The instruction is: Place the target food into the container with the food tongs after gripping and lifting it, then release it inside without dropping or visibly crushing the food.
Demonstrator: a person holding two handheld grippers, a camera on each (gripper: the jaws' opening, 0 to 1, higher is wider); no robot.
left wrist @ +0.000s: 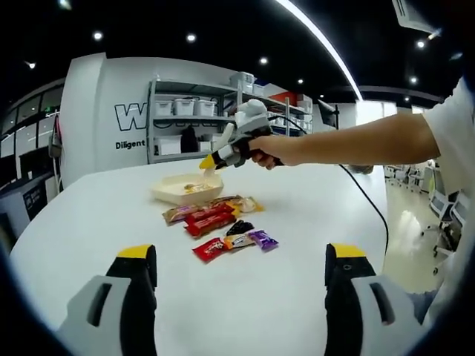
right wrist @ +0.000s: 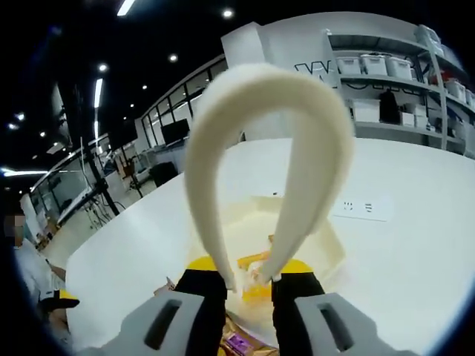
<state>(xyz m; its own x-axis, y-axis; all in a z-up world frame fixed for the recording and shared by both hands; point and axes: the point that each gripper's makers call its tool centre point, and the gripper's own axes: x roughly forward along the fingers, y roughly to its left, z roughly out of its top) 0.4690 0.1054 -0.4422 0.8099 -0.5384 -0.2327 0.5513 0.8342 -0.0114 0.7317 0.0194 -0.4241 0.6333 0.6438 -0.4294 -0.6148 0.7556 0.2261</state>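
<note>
**A:** Where is the food?

**B:** A small orange-yellow piece of food point(right wrist: 256, 261) lies inside the cream container point(right wrist: 326, 245), on its floor near the tips of the food tongs point(right wrist: 267, 141); in the left gripper view the same container point(left wrist: 169, 188) sits on the white table point(left wrist: 297, 222), with something yellowish in it; whether the tong tips touch the piece, I cannot tell.

**A:** And the tongs?

**B:** A pale looped pair; the right gripper point(right wrist: 252, 285) has its jaws drawn in close against the two arms of the tongs, pinching them; the loop arches up over the container in the right gripper view; in the left gripper view that gripper point(left wrist: 223, 156) is held in a person's hand point(left wrist: 271, 152), just above the container's far edge.

**A:** The left gripper?

**B:** The left gripper point(left wrist: 241, 271) has its jaws spread wide with nothing between them; it hangs over bare table, well apart from the container.

**A:** What else lies about?

**B:** A cluster of wrapped snacks point(left wrist: 219, 222) beside the container, red, brown, purple and gold; a black cable point(left wrist: 367, 200) trails across the table; grey shelving point(left wrist: 193, 119) with bins stands behind.
</note>
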